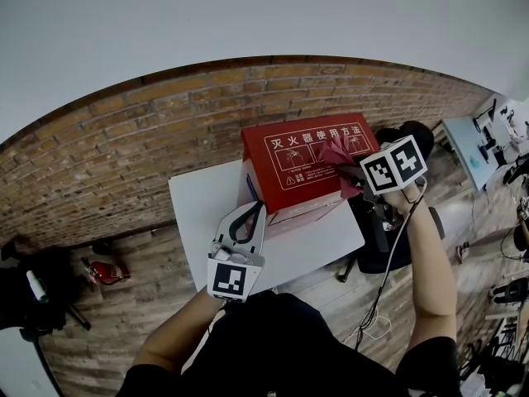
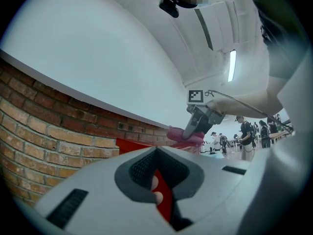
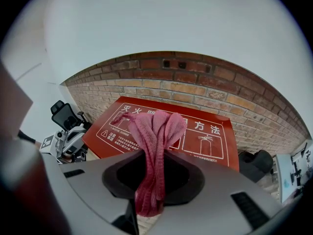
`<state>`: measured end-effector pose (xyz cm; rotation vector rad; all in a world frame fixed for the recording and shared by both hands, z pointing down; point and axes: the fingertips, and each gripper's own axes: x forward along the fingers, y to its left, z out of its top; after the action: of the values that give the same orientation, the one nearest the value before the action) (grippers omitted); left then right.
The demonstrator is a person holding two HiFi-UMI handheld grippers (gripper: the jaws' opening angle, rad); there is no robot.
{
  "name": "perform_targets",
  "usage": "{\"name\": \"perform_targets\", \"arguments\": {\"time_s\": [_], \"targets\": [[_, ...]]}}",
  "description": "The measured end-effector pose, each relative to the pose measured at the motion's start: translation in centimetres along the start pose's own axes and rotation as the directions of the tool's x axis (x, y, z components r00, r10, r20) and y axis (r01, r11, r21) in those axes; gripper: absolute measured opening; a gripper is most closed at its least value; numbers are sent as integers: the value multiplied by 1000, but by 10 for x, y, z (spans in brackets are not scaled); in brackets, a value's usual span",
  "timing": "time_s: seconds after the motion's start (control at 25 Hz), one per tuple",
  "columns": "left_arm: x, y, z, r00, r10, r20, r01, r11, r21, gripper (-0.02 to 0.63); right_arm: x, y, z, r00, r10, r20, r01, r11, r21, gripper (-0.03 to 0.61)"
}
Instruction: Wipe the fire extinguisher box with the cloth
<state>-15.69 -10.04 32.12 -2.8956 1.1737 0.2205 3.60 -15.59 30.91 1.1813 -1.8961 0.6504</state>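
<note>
The red fire extinguisher box (image 1: 310,160) with white printing lies on a white table (image 1: 198,205) against a brick wall. My right gripper (image 1: 357,174) hangs over the box's right end, shut on a bunched pink-red cloth (image 1: 339,151). In the right gripper view the cloth (image 3: 156,131) trails out of the jaws over the box's printed face (image 3: 205,131). My left gripper (image 1: 250,212) sits shut at the box's lower left corner. A red sliver of the box (image 2: 164,195) shows in the slit between its jaws. Whether they pinch an edge I cannot tell.
A black office chair (image 1: 405,139) stands right of the table. A red object (image 1: 103,270) and dark gear lie on the wooden floor at left. A cable hangs from the right gripper. People stand far off in the left gripper view (image 2: 247,136).
</note>
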Motion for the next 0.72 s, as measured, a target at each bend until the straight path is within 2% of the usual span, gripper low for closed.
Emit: {"name": "perform_targets", "arguments": {"time_s": [0.32,0.72], "targets": [[-1,0,1,1000,-8,3,8,1000,-2,32,3,19,7,1000,25,-3,-25,999,-20,100],[-1,1,1,1000,-14,10,14,1000,-8,32,11,53,17,995,100,7,-100,994,-47,100]]}}
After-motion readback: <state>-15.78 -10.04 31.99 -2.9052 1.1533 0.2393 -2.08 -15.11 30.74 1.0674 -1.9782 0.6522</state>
